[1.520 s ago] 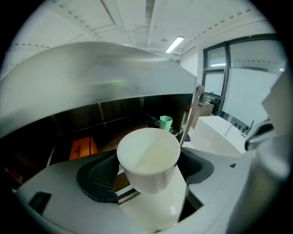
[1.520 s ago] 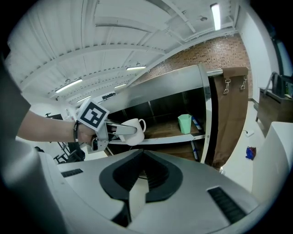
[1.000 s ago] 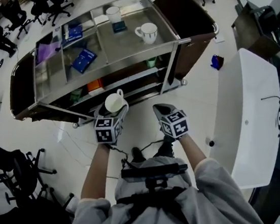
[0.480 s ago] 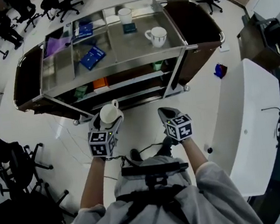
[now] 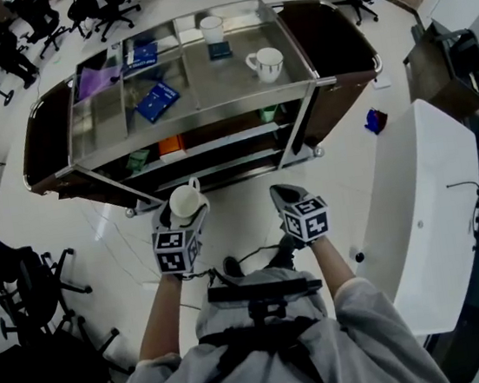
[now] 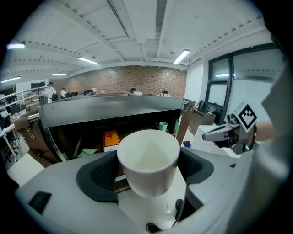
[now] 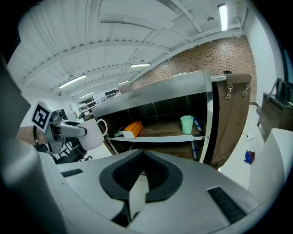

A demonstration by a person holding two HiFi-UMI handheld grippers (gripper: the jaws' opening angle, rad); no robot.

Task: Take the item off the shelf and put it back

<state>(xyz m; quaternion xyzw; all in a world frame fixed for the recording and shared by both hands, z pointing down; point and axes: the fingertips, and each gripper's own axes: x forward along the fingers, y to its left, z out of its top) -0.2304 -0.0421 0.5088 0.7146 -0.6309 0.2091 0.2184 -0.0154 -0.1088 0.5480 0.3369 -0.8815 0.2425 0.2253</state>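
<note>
The white mug (image 5: 183,201) sits upright, just left of centre in the head view, clamped between the two jaws of the left gripper (image 5: 181,213). Its open mouth faces up and its handle points toward the top of the frame, at the shelf unit (image 5: 295,82). In the left gripper view the mug fills the middle of the frame. A dark pad presses against its wall on either side, so the jaws stand wide around it and the mug hangs clear of the floor, off the shelf and just short of its near edge. The right gripper (image 5: 284,193) hovers beside it, a little right of centre and at about the same height in the frame, apart from the mug. Its own view shows the jaws drawn together at the tips with nothing between them. Beyond both grippers, on the middle shelf, an orange box (image 5: 169,145) lies toward the left and a green cup (image 5: 265,114) stands toward the right. On the top surface, in the upper part of the frame, a patterned mug (image 5: 267,62) stands at the right. A white cup (image 5: 212,28) stands behind it near a small dark square (image 5: 220,49). A blue book (image 5: 157,100) lies left of centre, and a purple item (image 5: 92,79) lies at the far left. A white table (image 5: 425,205) runs down the right side of the frame, and a small blue object (image 5: 375,119) lies on the floor between it and the shelf unit.
</note>
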